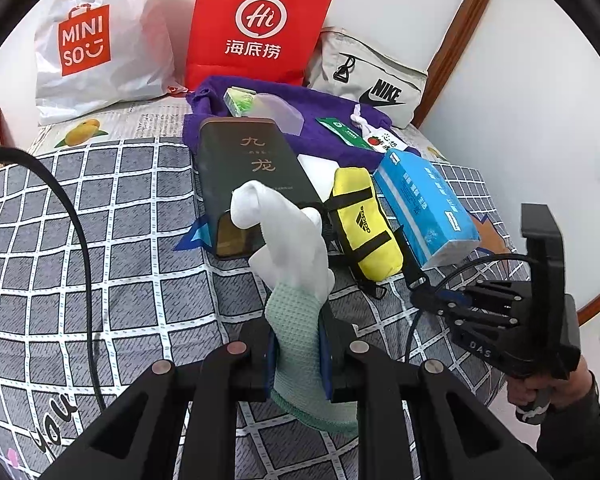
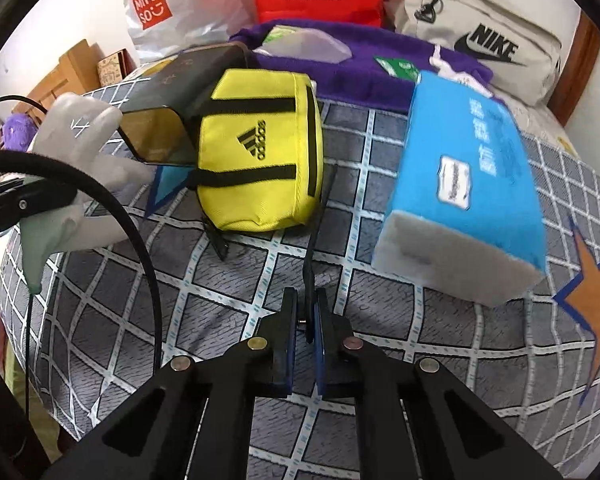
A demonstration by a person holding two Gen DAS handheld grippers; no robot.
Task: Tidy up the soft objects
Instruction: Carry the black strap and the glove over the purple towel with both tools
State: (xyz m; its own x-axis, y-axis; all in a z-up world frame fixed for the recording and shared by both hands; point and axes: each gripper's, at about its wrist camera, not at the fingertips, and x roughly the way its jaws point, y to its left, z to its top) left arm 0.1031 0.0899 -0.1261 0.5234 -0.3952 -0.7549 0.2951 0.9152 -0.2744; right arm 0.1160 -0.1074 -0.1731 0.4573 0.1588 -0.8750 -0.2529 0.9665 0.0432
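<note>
My left gripper (image 1: 298, 344) is shut on a white glove with a pale green cuff (image 1: 288, 240), held upright above the checked bedspread; the glove also shows at the left of the right wrist view (image 2: 76, 148). My right gripper (image 2: 304, 320) is shut on the thin black strap (image 2: 312, 240) of the yellow Adidas pouch (image 2: 260, 148), which lies on the bed in front of it. The pouch (image 1: 366, 224) and the right gripper body (image 1: 500, 312) show in the left wrist view. A blue tissue pack (image 2: 472, 184) lies to the right of the pouch.
A dark long box (image 1: 248, 172) lies left of the pouch. Behind are a purple towel (image 1: 324, 136) with small packets, a white Miniso bag (image 1: 96, 40), a red bag (image 1: 260, 24) and a grey Nike pouch (image 1: 376, 80). A wall (image 1: 520, 100) borders the bed on the right.
</note>
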